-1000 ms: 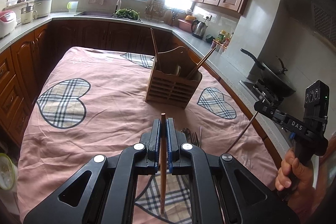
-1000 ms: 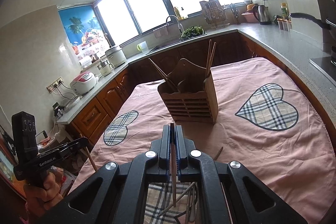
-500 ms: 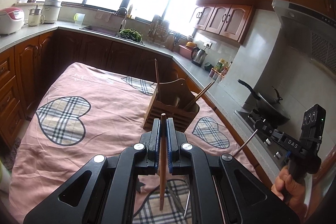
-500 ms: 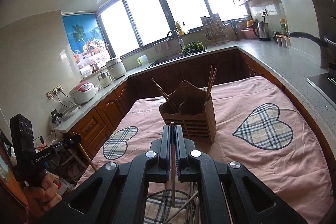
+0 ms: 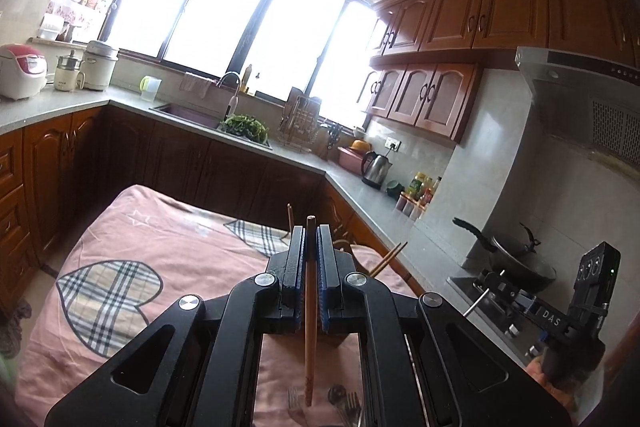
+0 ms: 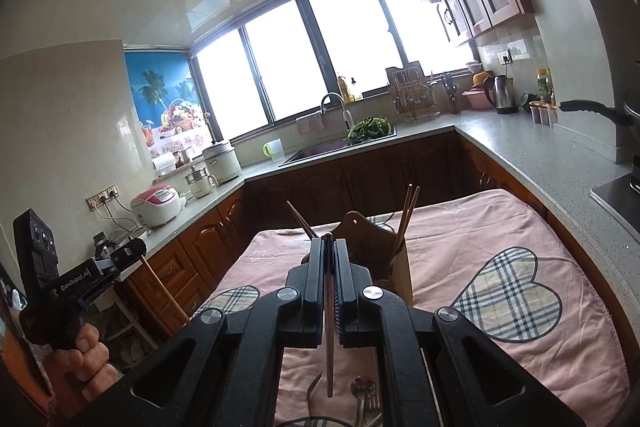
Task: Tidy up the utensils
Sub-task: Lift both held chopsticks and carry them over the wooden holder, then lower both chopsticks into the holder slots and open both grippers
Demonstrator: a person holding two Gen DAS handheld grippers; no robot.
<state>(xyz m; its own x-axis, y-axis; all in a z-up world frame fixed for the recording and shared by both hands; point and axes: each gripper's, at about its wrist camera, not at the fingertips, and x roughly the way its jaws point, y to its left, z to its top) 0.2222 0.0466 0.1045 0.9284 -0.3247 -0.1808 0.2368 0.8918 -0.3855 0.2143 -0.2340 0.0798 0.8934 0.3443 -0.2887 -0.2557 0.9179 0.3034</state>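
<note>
My left gripper (image 5: pixel 311 231) is shut on a brown wooden chopstick (image 5: pixel 309 327) that runs back between the fingers. The same gripper (image 6: pixel 134 250) appears at the left of the right wrist view, its chopstick (image 6: pixel 164 291) slanting down. My right gripper (image 6: pixel 329 243) is shut on a thin grey chopstick (image 6: pixel 329 327). It also shows at the far right of the left wrist view (image 5: pixel 491 283). The wooden utensil holder (image 6: pixel 370 247) stands just beyond, half hidden by the fingers, with chopsticks (image 6: pixel 408 215) sticking up from it. A spoon (image 6: pixel 362 386) and forks (image 5: pixel 294 399) lie on the cloth below.
The table wears a pink cloth with plaid hearts (image 6: pixel 508 291). Grey counters wrap around it, with a sink (image 6: pixel 320 151), a kettle (image 6: pixel 500 95), rice cookers (image 6: pixel 158 205) and a wok on the stove (image 5: pixel 516 259). A hand (image 6: pixel 86 363) grips the left gripper's handle.
Both grippers have risen and tipped upward, so the holder has sunk behind the fingers and more window and ceiling show. Each still clamps its chopstick.
</note>
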